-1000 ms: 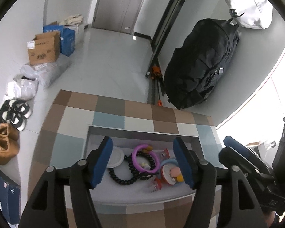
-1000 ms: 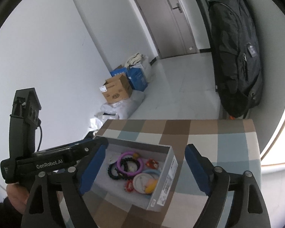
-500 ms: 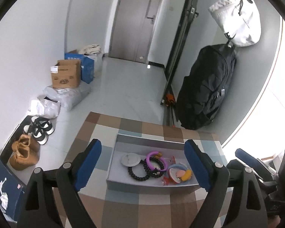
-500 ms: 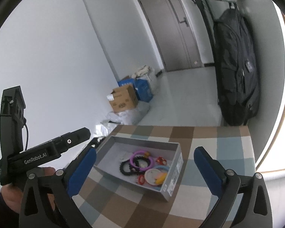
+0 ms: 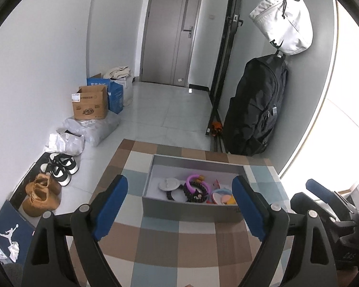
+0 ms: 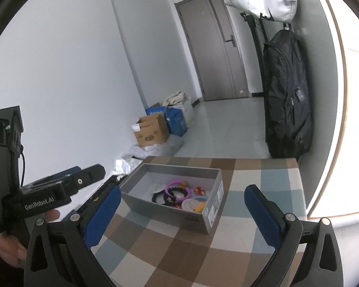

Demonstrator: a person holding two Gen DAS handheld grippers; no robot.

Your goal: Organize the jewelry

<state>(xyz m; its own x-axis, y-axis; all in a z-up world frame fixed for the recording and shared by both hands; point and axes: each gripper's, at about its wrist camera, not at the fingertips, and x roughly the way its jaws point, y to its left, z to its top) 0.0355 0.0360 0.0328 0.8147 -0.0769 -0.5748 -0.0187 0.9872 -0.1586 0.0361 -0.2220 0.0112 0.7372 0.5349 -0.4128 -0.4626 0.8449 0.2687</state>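
My left gripper (image 5: pixel 179 205) hangs above the near part of a checked table (image 5: pixel 169 241), its blue-padded fingers (image 5: pixel 112 205) spread wide with nothing between them. My right gripper (image 6: pixel 181 215) is likewise released — both pads apart, holding nothing — and hovers over the same tabletop further to the right.

The task's things sit together in a grey box (image 5: pixel 191 206) resting on the table, ahead of both grippers and touching neither. Inside it, a purple ring (image 5: pixel 194 183) lies over a black beaded bracelet (image 5: pixel 194 194); a white round piece (image 5: pixel 169 183) is at the left end, and a light-blue disc with pink and yellow pieces (image 5: pixel 222 196) crowds the right end. A small red item (image 6: pixel 200 190) shows beside the ring from the right wrist view; what it is I cannot tell. A white label (image 6: pixel 215 211) is stuck on the box's short end wall.

From the right camera the left gripper's black body, marked "GenRobot.AI" (image 6: pixel 39 199), is seen in a hand (image 6: pixel 9 246) at the table's left edge.

Beyond the table — a black backpack (image 5: pixel 256 110) hanging under a white bag (image 5: pixel 284 21), a cardboard carton (image 5: pixel 90 106) and shoes (image 5: pixel 59 167) on the floor.
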